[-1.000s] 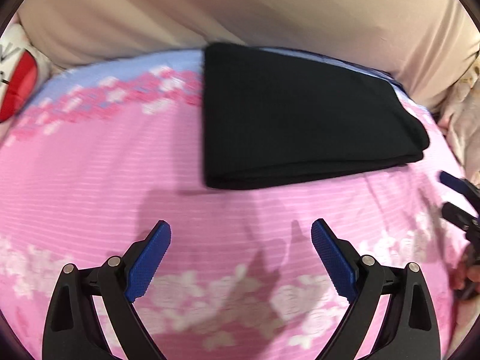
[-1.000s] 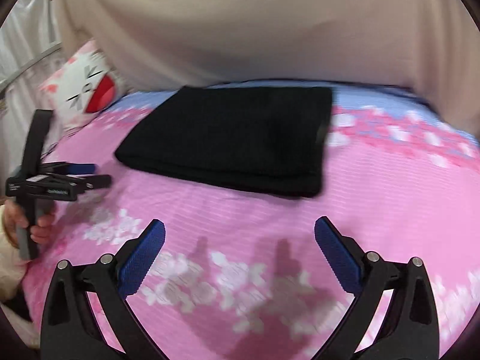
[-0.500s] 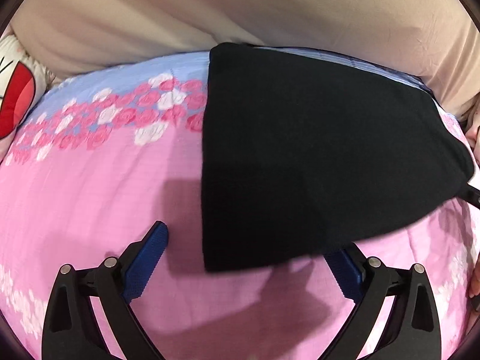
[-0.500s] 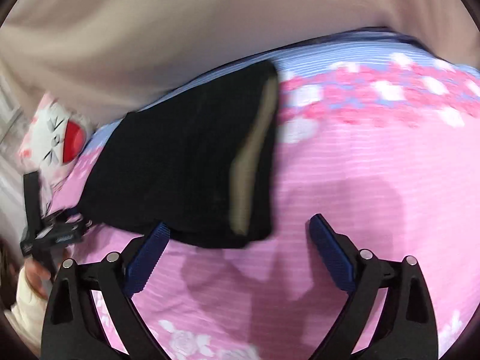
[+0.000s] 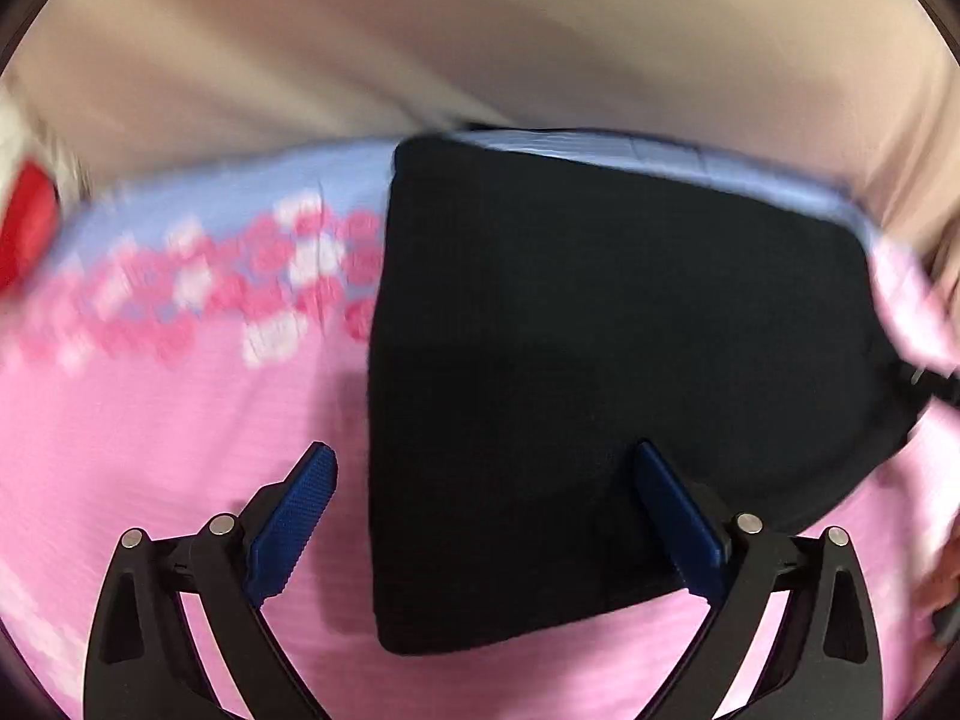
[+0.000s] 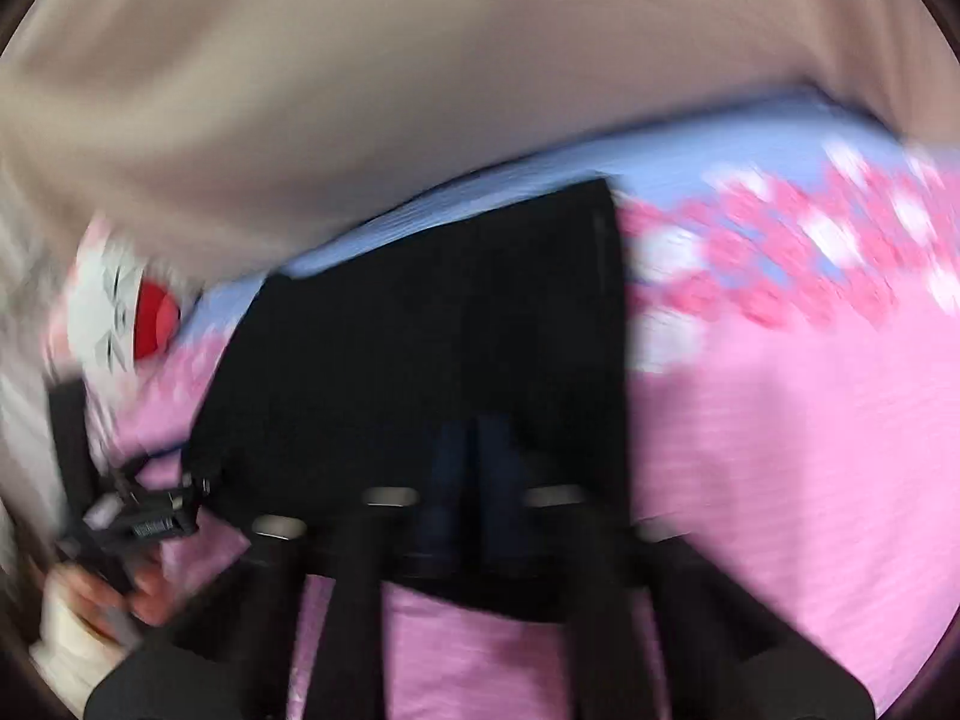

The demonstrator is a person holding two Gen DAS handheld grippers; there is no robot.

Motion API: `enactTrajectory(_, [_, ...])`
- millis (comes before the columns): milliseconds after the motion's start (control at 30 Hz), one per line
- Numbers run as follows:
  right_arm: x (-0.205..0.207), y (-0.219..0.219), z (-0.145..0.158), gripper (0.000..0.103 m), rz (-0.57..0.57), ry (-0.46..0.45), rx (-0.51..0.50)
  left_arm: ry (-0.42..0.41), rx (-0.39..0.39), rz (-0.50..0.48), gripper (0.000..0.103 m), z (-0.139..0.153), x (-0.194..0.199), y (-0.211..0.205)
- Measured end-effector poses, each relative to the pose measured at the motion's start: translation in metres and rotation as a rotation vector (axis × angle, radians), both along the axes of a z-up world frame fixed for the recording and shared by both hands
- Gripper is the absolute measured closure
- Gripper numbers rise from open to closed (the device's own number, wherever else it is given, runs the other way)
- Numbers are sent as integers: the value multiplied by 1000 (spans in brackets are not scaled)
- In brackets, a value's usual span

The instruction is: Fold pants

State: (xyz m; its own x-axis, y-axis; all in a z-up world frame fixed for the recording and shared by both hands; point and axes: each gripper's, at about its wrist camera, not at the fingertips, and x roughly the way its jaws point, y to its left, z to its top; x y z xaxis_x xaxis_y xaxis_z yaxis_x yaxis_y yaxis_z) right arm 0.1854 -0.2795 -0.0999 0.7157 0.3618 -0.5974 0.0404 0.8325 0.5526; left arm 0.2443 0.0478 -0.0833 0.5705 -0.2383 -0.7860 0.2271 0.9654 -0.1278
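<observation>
Your left gripper [image 5: 480, 516]: jaws spread wide, straddling near left corner of folded black pants [image 5: 600, 360], right pad over cloth, left pad over bedsheet [image 5: 150, 450]. Your right gripper [image 6: 474, 480]: blue pads pressed together at near edge of pants [image 6: 420, 360]; blur hides whether cloth is pinched. Pants lie flat toward far edge of bed, cat pillow [image 6: 120, 318] at far left corner.

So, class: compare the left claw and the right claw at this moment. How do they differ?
The left claw is open, its blue pads wide apart astride the black pants' edge. The right claw is shut, its pads together on the pants' near edge, though blurred. Both work the same folded pants.
</observation>
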Motion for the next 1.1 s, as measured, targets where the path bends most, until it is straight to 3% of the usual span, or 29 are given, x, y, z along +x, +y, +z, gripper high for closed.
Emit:
enactTrajectory(67, [0,6,26,97,-9,-50,-76,-24,-47,24,11,18,4,5])
enactTrajectory(167, [30,22,52,97,35,-88,-108,-100,-15,42,9,47,32,-14])
enactTrajectory(233, [58,30,48,97,43,-50,-129,-64,28,43,9,43,59,-29])
enactTrajectory(300, [91,23,21,102,-11,52,-219,1,94,64,9,24,88,-36])
enactTrajectory(333, [98,13,9,103,-24,71,-231,16,91,64,5,17,93,-35])
enactTrajectory(367, [99,0,2,103,-23,46,-144,30,70,56,5,11,95,-33])
enactTrajectory(400, [98,-11,-1,103,-43,52,-90,64,-3,50,5,5,100,-24])
enactTrajectory(467, [88,-30,7,103,-115,50,-100,104,-96,49,5,2,102,-10])
enactTrajectory(567, [62,-47,22,96,-220,57,-189,73,-93,48,6,13,89,-4])
enactTrajectory(633, [40,-51,35,94,-202,22,-179,30,-71,37,8,24,74,-3])
enactTrajectory(667, [23,-46,44,92,-194,2,-203,0,-58,26,8,30,64,-1])
enactTrajectory(700, [4,-38,53,81,-186,-32,-227,-44,-37,4,8,39,45,-1])
enactTrajectory(800, [-23,8,68,30,-139,-115,-263,-108,18,-15,7,50,7,-1])
enactTrajectory(933, [-26,52,50,30,-1,-81,-329,-111,92,-23,7,34,-27,-10])
enactTrajectory(1033, [-7,51,2,32,-49,70,-469,-86,185,13,7,9,-25,-3])
enactTrajectory(1100, [-16,25,-10,28,-75,79,-260,-54,166,27,5,-4,-20,4])
